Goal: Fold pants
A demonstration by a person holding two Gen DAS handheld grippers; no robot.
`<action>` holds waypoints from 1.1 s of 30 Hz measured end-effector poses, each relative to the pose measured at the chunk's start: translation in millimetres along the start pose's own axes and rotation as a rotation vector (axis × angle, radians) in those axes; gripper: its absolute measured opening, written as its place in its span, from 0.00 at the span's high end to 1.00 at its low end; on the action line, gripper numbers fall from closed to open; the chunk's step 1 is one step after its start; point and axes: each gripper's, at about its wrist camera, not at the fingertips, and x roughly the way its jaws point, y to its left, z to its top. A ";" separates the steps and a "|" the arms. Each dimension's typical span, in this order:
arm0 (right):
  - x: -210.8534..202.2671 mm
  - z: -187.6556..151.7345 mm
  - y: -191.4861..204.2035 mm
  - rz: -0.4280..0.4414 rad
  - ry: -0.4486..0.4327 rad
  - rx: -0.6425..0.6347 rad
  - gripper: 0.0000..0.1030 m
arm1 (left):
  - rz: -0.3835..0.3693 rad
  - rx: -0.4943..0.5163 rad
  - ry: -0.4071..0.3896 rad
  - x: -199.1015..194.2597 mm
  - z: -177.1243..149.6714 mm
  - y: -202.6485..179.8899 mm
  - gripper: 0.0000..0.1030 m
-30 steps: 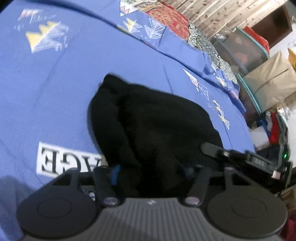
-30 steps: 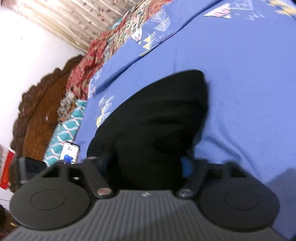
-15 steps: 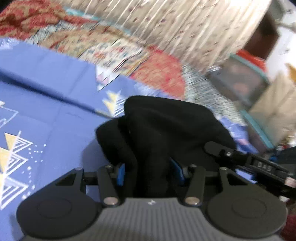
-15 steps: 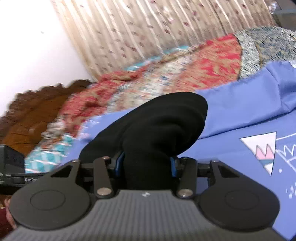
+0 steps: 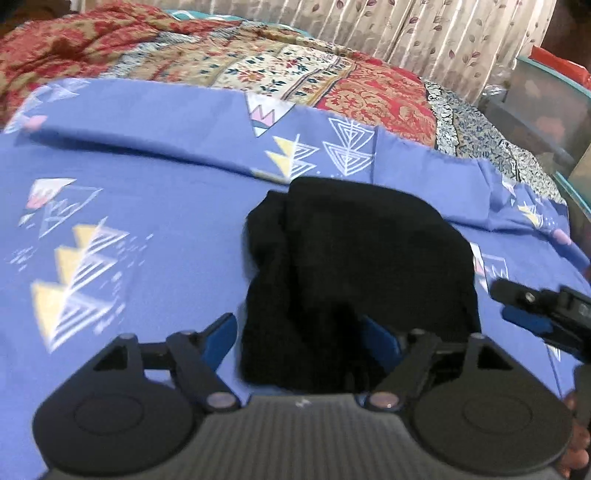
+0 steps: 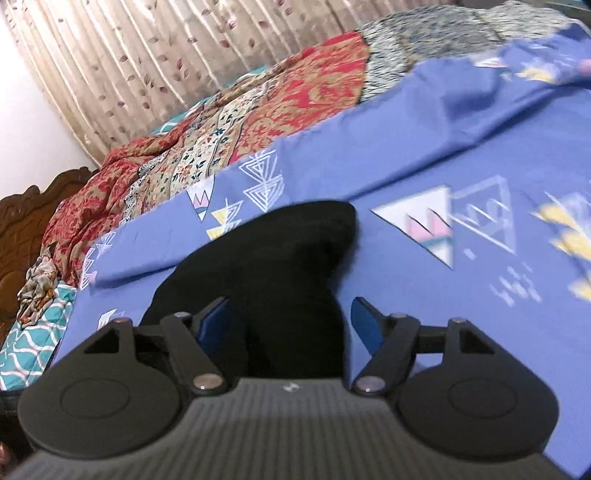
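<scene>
Pants (image 5: 354,273), black and bunched into a thick folded bundle, lie on the blue bedsheet (image 5: 155,206) as we look along our left tongs (image 5: 303,338). Those tongs are opening: the blue pads (image 5: 218,338) stand apart on either side of the near end of the cloth, the left one clear of it with sheet showing between, the right one half sunk in the dark folds, so we cannot tell whether it still brushes them. We are not clamping the garment here. At the right edge our other tool's finger (image 5: 532,306) reaches in just beside the bundle. Beyond the sheet's printed triangles lies a red and cream patterned quilt (image 5: 295,70), and behind it hangs a leaf-print curtain (image 5: 424,33).

From the right tongs (image 6: 291,325) we see the same black pants (image 6: 273,266) running away from us on the bedsheet (image 6: 424,147), tapering to a rounded end near a pink-and-white triangle print. These tongs are opening too. The right pad (image 6: 365,325) stands off the cloth with blue sheet visible in the gap; the left pad sits close against the dark fabric, and the blur keeps us from judging contact. The quilt (image 6: 258,110) is heaped at the far side, a carved wooden headboard (image 6: 22,221) shows at the left, and the curtain (image 6: 147,55) fills the top.
</scene>
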 end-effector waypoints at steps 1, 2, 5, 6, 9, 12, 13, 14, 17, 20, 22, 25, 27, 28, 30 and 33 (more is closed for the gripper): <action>-3.8 -4.7 -1.4 -0.008 0.000 0.007 0.27 | 0.018 0.006 0.000 -9.4 -7.2 -1.6 0.19; -14.4 -14.9 -0.6 -0.018 0.003 0.014 0.26 | 0.036 0.014 -0.001 -18.5 -14.2 -3.0 0.14; -27.8 -39.8 5.5 -0.048 0.020 0.043 0.21 | 0.097 0.049 -0.004 -45.2 -37.4 -9.9 0.08; -35.2 -50.5 7.2 -0.055 0.027 0.055 0.18 | 0.114 0.057 -0.002 -54.1 -45.7 -11.9 0.08; -52.8 -75.5 16.3 -0.074 0.045 0.067 0.14 | 0.131 0.055 0.005 -76.3 -66.2 -14.6 0.03; -68.9 -95.3 26.0 -0.088 0.057 0.054 0.10 | 0.153 0.064 -0.002 -95.3 -84.9 -19.7 0.00; -71.3 -99.3 29.2 -0.090 0.062 0.056 0.09 | 0.158 0.071 -0.001 -100.2 -89.9 -21.7 0.00; -74.4 -104.9 32.2 -0.091 0.074 0.058 0.09 | 0.158 0.075 -0.001 -105.6 -95.2 -23.4 0.00; -78.3 -115.0 40.5 -0.092 0.114 0.046 0.09 | 0.156 0.080 -0.011 -119.3 -107.4 -27.0 0.00; -81.4 -122.2 47.2 -0.076 0.133 0.035 0.09 | 0.184 0.083 -0.004 -125.1 -113.6 -28.7 0.00; -82.6 -124.3 52.4 -0.066 0.138 0.022 0.08 | 0.204 0.093 -0.003 -127.5 -116.9 -28.9 0.00; -82.8 -124.9 56.3 -0.050 0.141 0.008 0.08 | 0.224 0.090 -0.005 -131.4 -120.2 -27.7 0.00; -82.6 -125.3 56.5 -0.046 0.145 0.010 0.08 | 0.229 0.085 -0.009 -132.9 -120.9 -25.7 0.00; -83.5 -126.7 57.0 -0.046 0.145 0.011 0.08 | 0.236 0.085 -0.012 -133.4 -121.4 -24.8 0.00; -83.3 -127.1 56.2 -0.049 0.147 0.016 0.08 | 0.254 0.088 -0.016 -133.7 -123.0 -24.4 0.00; -82.7 -128.7 55.2 -0.052 0.152 0.030 0.08 | 0.268 0.091 -0.014 -132.4 -123.8 -22.7 0.00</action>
